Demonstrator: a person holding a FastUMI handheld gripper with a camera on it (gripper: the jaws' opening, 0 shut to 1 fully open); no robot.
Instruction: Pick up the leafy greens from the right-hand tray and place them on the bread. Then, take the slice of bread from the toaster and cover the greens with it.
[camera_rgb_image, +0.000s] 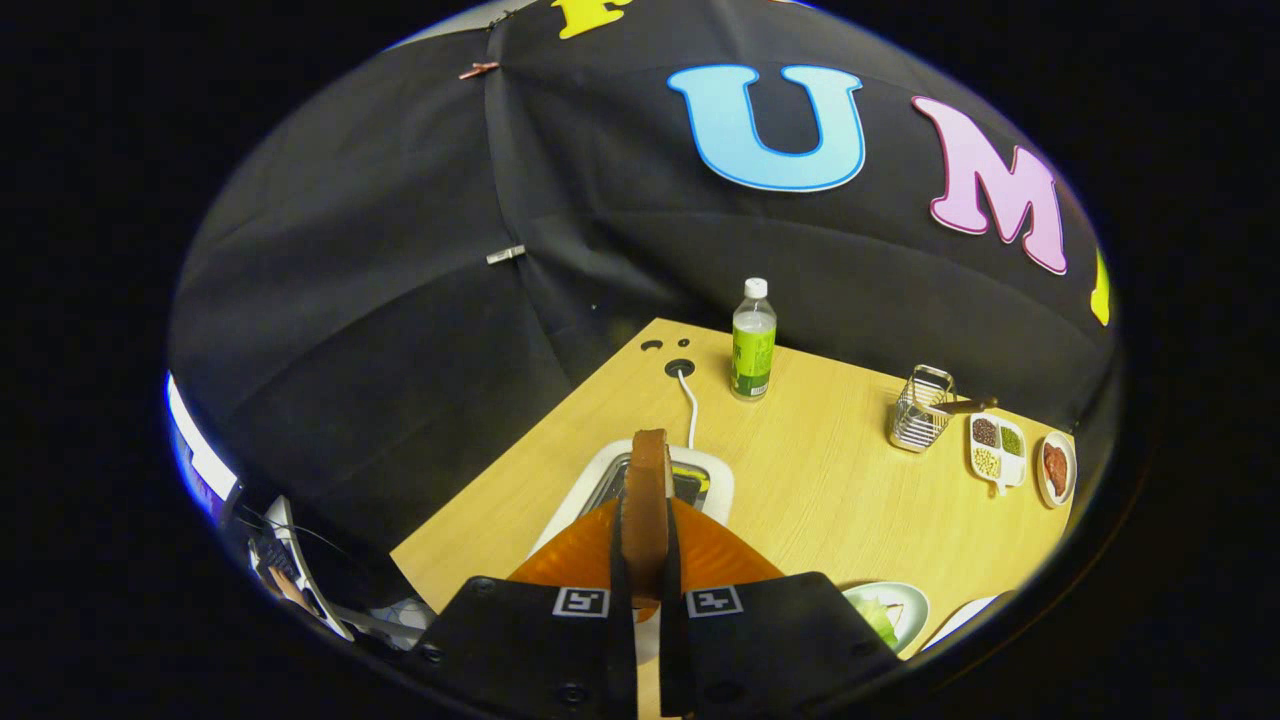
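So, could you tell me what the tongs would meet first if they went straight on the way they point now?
The tongs, shut on the bread slice, would probably meet the toaster just beyond it; depth is hard to judge here.

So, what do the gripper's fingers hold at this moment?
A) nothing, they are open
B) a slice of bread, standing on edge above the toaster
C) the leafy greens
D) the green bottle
B: both orange fingers press on the brown bread slice between them, with the white toaster just beyond; the bottle stands far off on the table, near its back edge.
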